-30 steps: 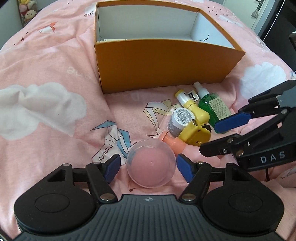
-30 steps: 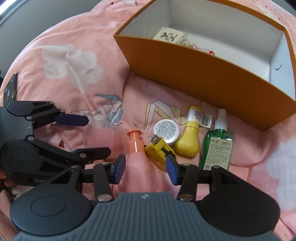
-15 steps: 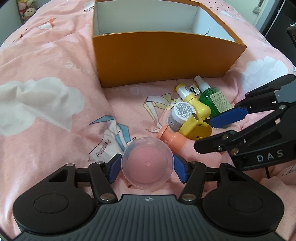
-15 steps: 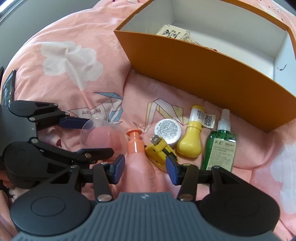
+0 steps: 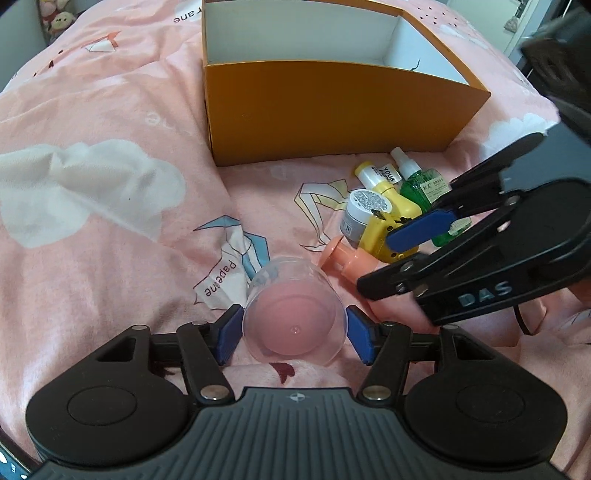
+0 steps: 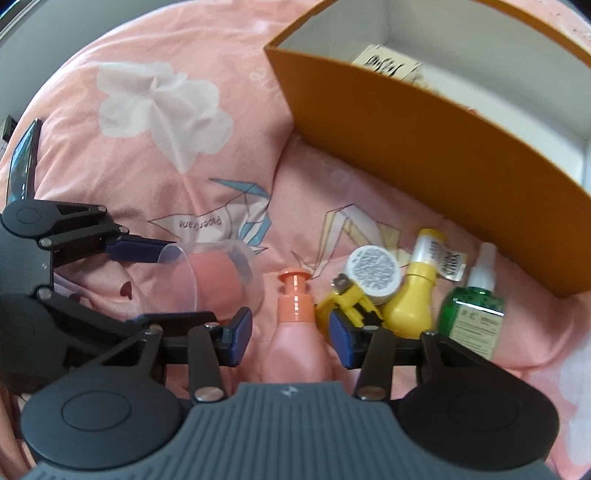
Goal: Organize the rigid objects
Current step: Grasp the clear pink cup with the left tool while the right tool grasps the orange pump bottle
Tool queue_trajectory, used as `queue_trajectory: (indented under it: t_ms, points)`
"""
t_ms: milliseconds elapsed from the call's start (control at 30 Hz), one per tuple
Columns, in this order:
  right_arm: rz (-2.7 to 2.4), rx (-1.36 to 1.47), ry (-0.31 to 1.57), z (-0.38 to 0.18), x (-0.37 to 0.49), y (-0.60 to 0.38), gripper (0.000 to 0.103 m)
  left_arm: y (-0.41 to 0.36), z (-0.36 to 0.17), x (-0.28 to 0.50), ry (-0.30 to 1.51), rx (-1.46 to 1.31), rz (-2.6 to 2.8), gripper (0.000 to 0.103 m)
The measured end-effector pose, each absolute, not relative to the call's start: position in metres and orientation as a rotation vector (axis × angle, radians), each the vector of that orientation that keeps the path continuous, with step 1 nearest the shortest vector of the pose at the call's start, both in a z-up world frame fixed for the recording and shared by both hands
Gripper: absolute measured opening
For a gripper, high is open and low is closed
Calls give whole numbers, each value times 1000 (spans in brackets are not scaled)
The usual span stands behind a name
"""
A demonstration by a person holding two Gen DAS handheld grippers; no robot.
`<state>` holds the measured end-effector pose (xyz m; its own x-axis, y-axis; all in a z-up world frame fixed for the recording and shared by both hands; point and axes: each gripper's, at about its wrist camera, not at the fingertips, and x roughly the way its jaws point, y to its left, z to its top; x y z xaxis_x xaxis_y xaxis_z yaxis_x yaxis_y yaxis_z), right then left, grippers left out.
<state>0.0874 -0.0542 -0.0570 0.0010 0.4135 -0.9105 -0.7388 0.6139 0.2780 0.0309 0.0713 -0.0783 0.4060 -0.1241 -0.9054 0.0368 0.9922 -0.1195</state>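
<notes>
A clear plastic cup (image 5: 291, 325) lies tilted on its side between the blue pads of my left gripper (image 5: 294, 325). The pads touch both its walls while the jaws ease open slightly. In the right wrist view the cup (image 6: 214, 280) hangs in the left gripper (image 6: 181, 284) just above the sheet. My right gripper (image 6: 289, 326) is open astride a pink bottle (image 6: 295, 332), with a gap at the left pad. Beside the bottle lie a yellow gadget (image 6: 343, 299), a silver-lidded jar (image 6: 373, 273), a yellow bottle (image 6: 413, 299) and a green spray bottle (image 6: 472, 310).
An open orange box (image 5: 332, 118) with a white inside stands behind the objects on a pink bedsheet (image 5: 110, 240). A small printed carton (image 6: 388, 66) lies inside the box. Plush toys (image 5: 55, 18) sit at the far left corner.
The left gripper's pads have closed in from either side of the cup onto its walls, and the cup now tilts. My right gripper has sunk lower over the pink bottle.
</notes>
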Motion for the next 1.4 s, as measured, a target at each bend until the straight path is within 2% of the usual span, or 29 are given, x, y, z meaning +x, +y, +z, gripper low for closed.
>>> queue_trajectory:
  t_ms: [400,500,633,733,1067,1400]
  points:
    - [914,-294,1365,-87,97,-40,41,69,-85,34,1140,-83,-100,73]
    - [899,-320,1361,-91,93,-37,31,69,-86,34,1130,-90,-100,74]
    - [884,-288,1358,-87,95,-44,30,69,-86,36,1114,-106,-102,73]
    - [871,-260,1355,-81,96,-54,29,71,-87,36,1104,-129,-104,69]
    - [827,-187,1272,-43,86,-93,26,68,-83,37,1072,-132,-87,69]
    - [797,-139,1158,-7,87,-120,25,64,-55,37,1044,-146,-72,69]
